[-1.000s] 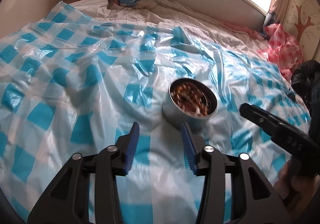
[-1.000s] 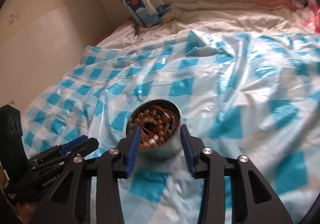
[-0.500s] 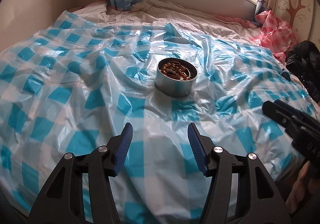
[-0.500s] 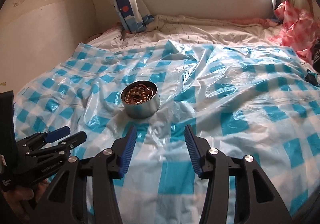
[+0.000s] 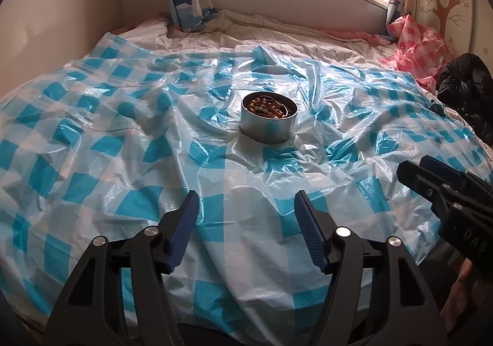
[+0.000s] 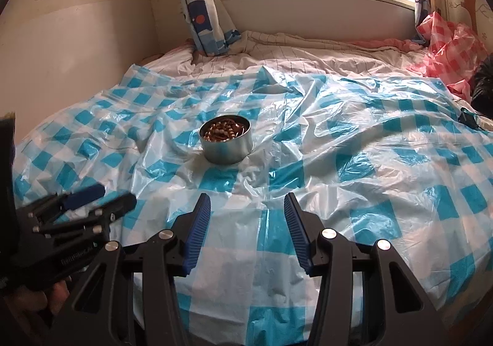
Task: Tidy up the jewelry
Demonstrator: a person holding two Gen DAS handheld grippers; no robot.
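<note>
Left wrist view: the left gripper (image 5: 245, 224) hangs over the blue-checked plastic sheet (image 5: 129, 161) with nothing between its blue pads, its jaws having just been spreading wider, and the round metal tin (image 5: 268, 127) of beaded jewelry (image 5: 267, 106) sits well ahead of it, slightly to its right, while the right gripper (image 5: 414, 168) pokes in from the right edge. Right wrist view: the right gripper (image 6: 246, 219) is likewise empty, jaws parted and lately widening, with the tin (image 6: 226, 145) well ahead and a little left, and the left gripper (image 6: 104, 196) alongside at lower left.
</note>
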